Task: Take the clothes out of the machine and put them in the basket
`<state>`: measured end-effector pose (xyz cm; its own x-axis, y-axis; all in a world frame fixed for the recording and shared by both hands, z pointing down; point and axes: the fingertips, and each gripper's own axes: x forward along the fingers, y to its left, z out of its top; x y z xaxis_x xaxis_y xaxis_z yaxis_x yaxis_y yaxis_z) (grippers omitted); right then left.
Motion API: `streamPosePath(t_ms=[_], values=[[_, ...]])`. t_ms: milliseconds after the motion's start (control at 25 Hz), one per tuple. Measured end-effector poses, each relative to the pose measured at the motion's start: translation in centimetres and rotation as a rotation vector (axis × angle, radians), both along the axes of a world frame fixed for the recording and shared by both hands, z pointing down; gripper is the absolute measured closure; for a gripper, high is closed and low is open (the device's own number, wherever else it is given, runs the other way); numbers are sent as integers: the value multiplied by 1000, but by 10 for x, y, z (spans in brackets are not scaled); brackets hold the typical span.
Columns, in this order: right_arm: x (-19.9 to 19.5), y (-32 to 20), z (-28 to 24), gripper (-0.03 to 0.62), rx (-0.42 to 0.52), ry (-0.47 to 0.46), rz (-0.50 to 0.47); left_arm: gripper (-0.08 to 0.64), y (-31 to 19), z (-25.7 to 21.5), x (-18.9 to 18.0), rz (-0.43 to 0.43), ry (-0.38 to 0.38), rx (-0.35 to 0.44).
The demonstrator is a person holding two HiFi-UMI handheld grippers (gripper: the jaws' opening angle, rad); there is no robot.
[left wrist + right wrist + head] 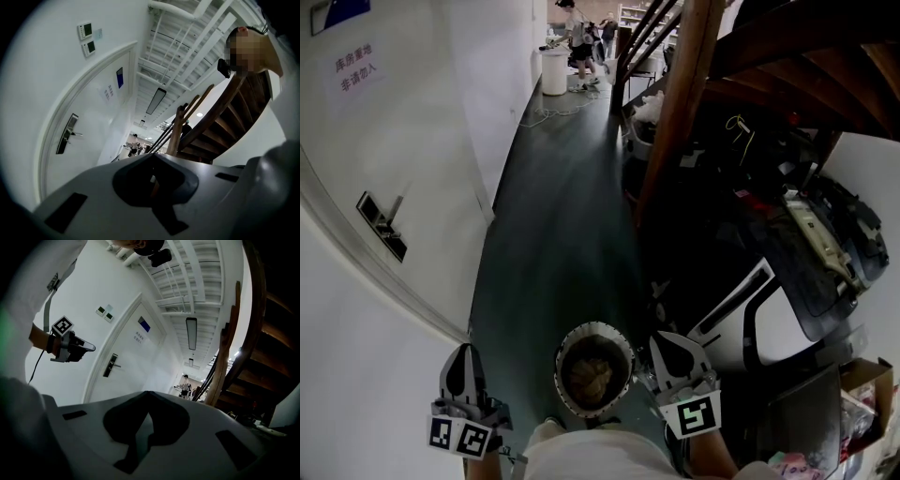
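Observation:
In the head view a round basket [623, 349] with a pale rim stands on the dark floor just in front of me, with brownish clothes [589, 375] inside. My left gripper [465, 354] is to its left, its jaws shut and empty. My right gripper [667, 345] is to its right, also shut with nothing in it. A white and black machine [748, 305] lies to the right of the right gripper. In the left gripper view the left gripper [152, 155] points down the corridor. The right gripper [147, 393] does the same in the right gripper view, where the left gripper [88, 348] shows held up at the left.
A white wall with a curved-frame door and its handle [382, 225] runs along the left. A wooden staircase post [675, 112] and dark clutter stand on the right. The dark floor runs ahead to a white bin [554, 71] and people far off.

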<state>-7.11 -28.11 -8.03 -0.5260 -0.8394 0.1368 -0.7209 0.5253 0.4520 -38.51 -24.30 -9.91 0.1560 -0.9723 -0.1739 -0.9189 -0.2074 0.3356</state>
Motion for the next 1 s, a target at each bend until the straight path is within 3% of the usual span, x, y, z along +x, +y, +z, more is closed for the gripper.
streamPosePath(t_ms=[400, 1000], values=[[-30, -2, 2, 580, 0, -18, -27, 546, 9, -2, -22, -20, -1, 5], [-43, 8, 1, 580, 6, 13, -21, 546, 14, -2, -29, -1, 21, 8]])
